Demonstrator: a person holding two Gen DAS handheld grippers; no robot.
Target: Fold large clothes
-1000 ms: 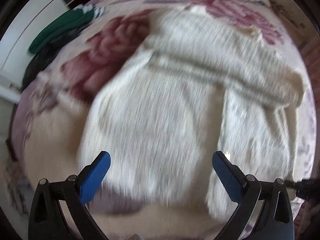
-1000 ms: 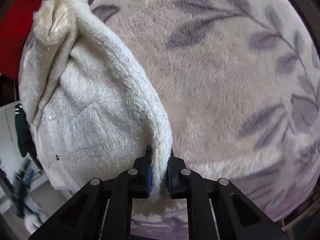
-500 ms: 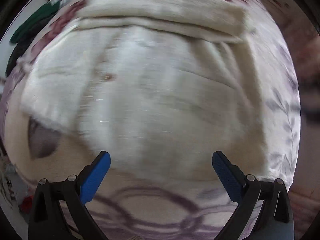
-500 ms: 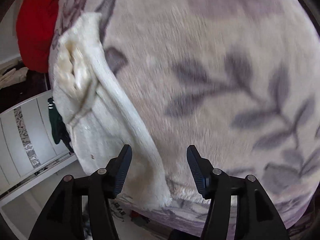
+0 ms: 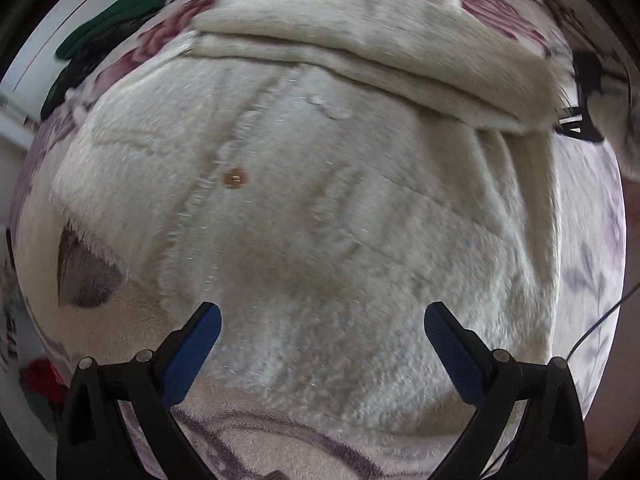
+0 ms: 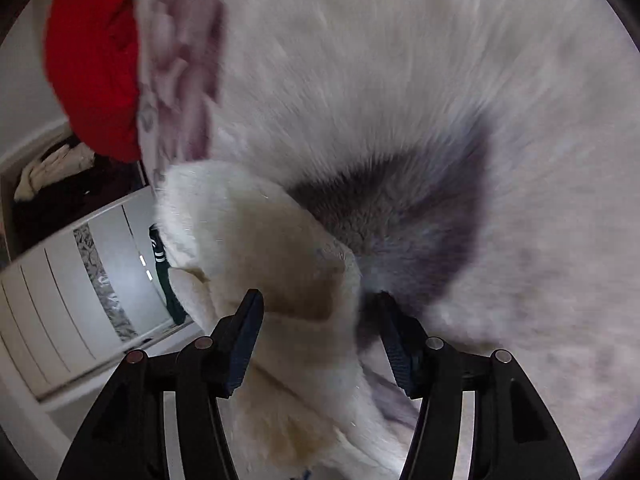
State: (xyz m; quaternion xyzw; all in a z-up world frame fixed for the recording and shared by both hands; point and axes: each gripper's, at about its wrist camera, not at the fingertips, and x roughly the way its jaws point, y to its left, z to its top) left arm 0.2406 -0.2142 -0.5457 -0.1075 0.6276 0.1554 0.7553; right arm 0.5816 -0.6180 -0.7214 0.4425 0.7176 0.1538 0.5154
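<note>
- The fluffy white coat [image 5: 320,200] lies flat on the flowered blanket [image 5: 580,280], straight ahead of the left claw [image 5: 320,320]; one sleeve [image 5: 380,52] is folded across its far end, so the long axis of that fold runs left to right
- Left claw is wide apart, holding nothing
- Right claw [image 6: 320,312] is also apart; a coat edge [image 6: 288,264] lies between its fingers, unclamped; this claw seems nearer to the cloth
- No readable label or writing
</note>
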